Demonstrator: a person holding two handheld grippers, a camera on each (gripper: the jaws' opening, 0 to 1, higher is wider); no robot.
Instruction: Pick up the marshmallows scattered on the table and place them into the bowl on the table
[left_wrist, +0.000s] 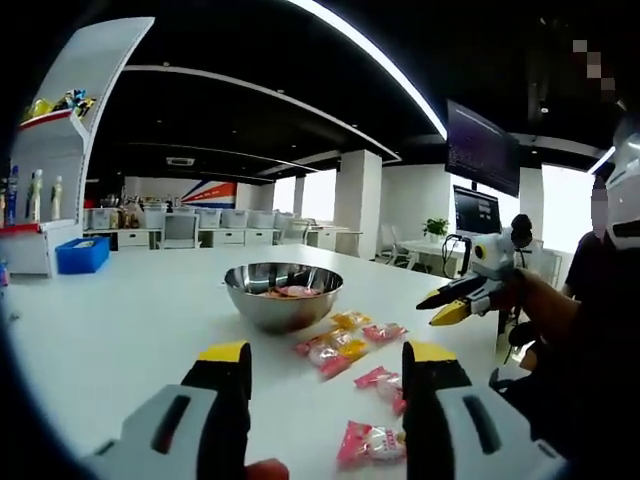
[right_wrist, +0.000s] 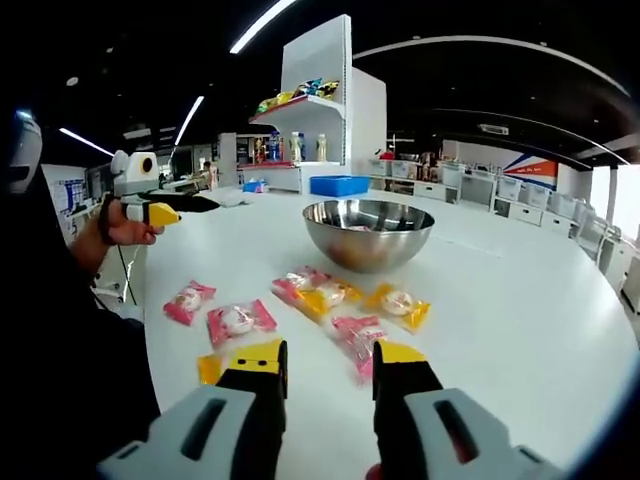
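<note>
Your left claw (left_wrist: 325, 368) and right claw (right_wrist: 326, 368) both gape wide, empty. Glossy wrapped marshmallows (right_wrist: 318, 290) lie near the desk (right_wrist: 520, 310) edge before the steel bowl (right_wrist: 368, 232), whose pink contents are perhaps marshmallows.

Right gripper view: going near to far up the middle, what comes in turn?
Right tool → pink packet → bowl → blue bin → white shelf.

Both views look low across the white round table (left_wrist: 120, 330) from opposite sides, each facing the shiny steel bowl (left_wrist: 283, 293) near 12 o'clock, sharing it and the pink and yellow wrapped marshmallows (right_wrist: 318, 291).
</note>
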